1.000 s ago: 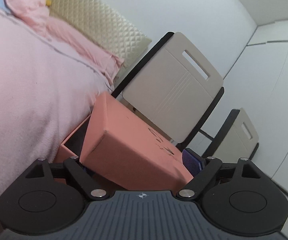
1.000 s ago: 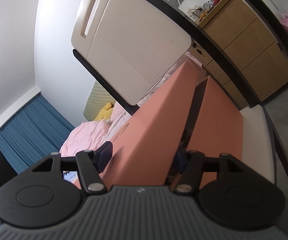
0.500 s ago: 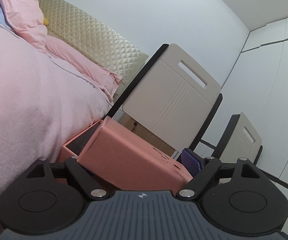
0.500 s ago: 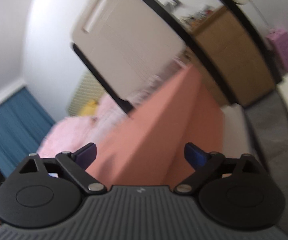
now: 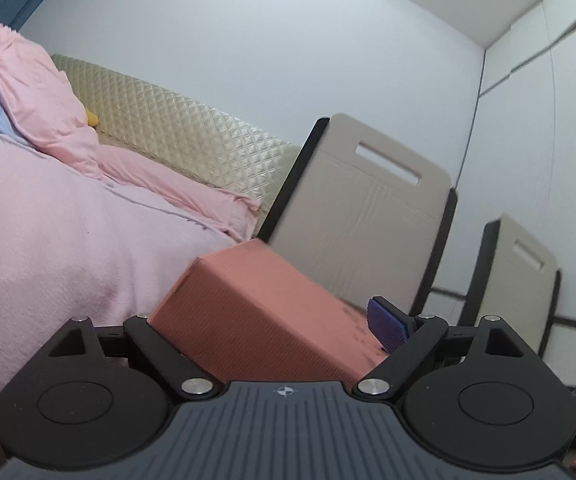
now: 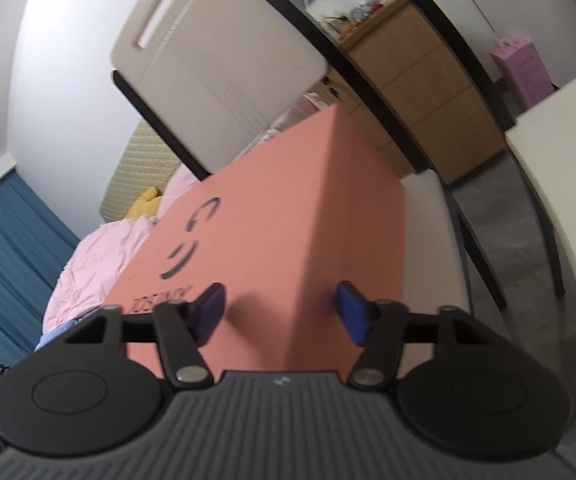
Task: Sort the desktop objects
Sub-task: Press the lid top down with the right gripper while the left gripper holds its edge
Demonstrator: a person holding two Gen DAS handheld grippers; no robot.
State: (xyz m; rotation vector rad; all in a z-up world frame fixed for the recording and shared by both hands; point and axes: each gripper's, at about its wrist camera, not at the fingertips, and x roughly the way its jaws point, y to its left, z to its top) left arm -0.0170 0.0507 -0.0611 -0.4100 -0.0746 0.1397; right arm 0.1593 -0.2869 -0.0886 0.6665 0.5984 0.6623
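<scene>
Since a second ago the orange box (image 6: 288,216) has gone from gaping, with its lid tilted up off the base, to looking like one closed block. It sits between both grippers, in front of a beige chair (image 5: 364,216) and beside a bed with a pink blanket (image 5: 47,240).

The left gripper (image 5: 271,320) spans the box widely, its jaws opening; only its blue right pad (image 5: 386,326) shows, against the box side, so a firm grip cannot be told. The right gripper (image 6: 283,312) straddles a box corner, jaws closing, both pads lying over the box faces, contact unclear.
</scene>
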